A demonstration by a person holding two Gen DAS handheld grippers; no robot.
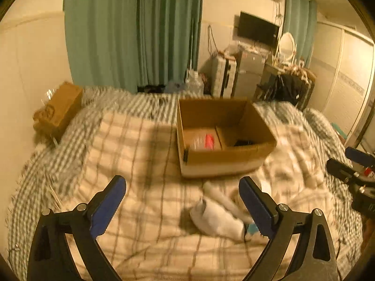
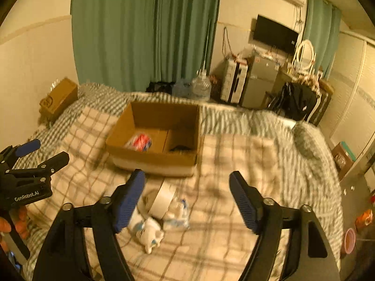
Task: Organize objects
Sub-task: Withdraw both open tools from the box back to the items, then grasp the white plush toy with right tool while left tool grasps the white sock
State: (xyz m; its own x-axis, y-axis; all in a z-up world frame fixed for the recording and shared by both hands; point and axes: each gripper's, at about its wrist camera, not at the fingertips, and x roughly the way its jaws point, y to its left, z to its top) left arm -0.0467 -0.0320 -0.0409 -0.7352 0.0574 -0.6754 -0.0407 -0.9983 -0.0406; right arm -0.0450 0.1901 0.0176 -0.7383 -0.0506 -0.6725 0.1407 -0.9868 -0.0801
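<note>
Small box (image 1: pixel 58 110): closed carton at the bed's far left corner, against the wall; its printed mark is too blurred for us to read.
Bed (image 1: pixel 140 140): checked blanket over a striped cover; it carries every item below.
Left gripper (image 1: pixel 182 196): fingers wide apart, holding nothing; it hovers over the blanket with the white items just inside its right finger.
Writing: "GenRobot.AI" reads in white on the left gripper's body in the right wrist view; we find no other legible text.
White items (image 2: pixel 150 231): small soft bundles with blue marks, lying loose on the blanket just in front of the box, beside a tape roll (image 2: pixel 161 199) and a clear wrapper (image 2: pixel 178 213).
Box (image 1: pixel 222 138): open carton mid-bed, with a divider; a red-and-clear packet (image 1: pixel 206 140) in its left part, a dark object (image 1: pixel 243 142) in its right.
Right gripper (image 2: pixel 187 192): fingers wide apart, empty; the loose items lie by its left finger.
Step in hand: we judge it to be picking a loose item for the box.
Advice: we would centre one bundle between the fingers, press down into the soft blanket, close fully, then lift clear of the carton's near wall before releasing.
</note>
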